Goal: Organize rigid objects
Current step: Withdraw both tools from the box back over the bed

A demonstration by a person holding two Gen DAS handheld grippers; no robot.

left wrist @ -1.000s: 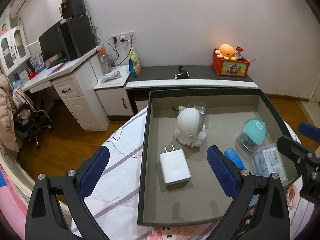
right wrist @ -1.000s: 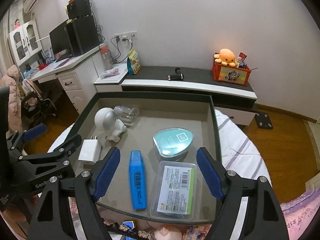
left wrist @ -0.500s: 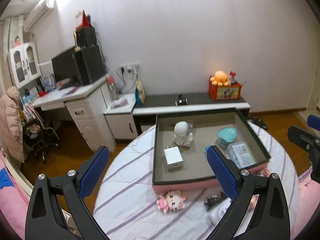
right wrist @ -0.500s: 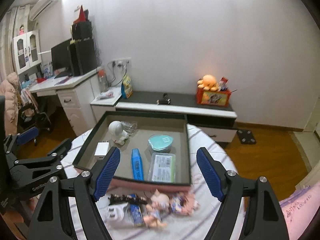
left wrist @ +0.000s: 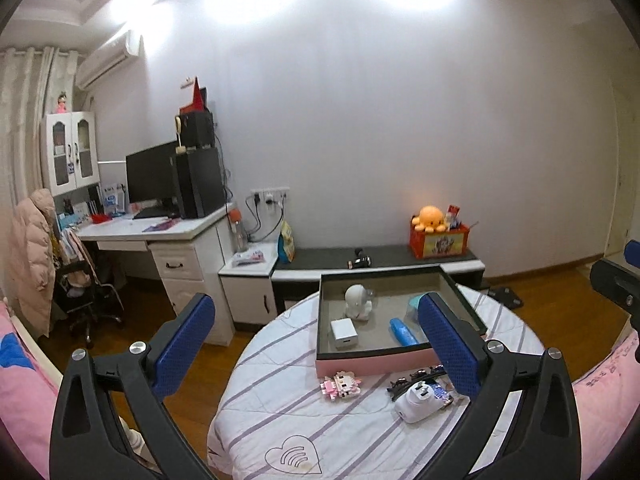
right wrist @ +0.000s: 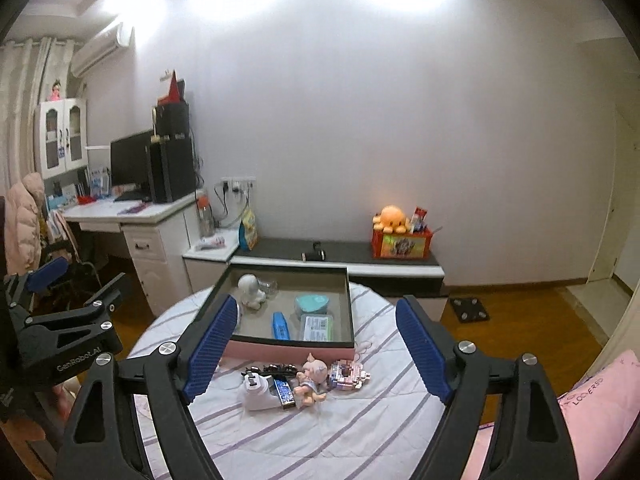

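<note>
A pink-walled tray stands on the round striped table. It holds a white robot figure, a white charger, a blue marker, a teal case and a clear labelled box. In front of the tray lie a pink block figure, a pig doll, a white plug adapter and a black hair clip. My left gripper hangs open and empty, back from the table. My right gripper is opening, with nothing between its jaws.
A white desk with a monitor and an office chair stand at left. Behind the table runs a low cabinet carrying an orange plush on a red box. Pink bedding lies at the right. A scale sits on the wood floor.
Both grippers have drawn back and up from over the tray. The whole round table and the loose toys in front of the tray have come into view.
</note>
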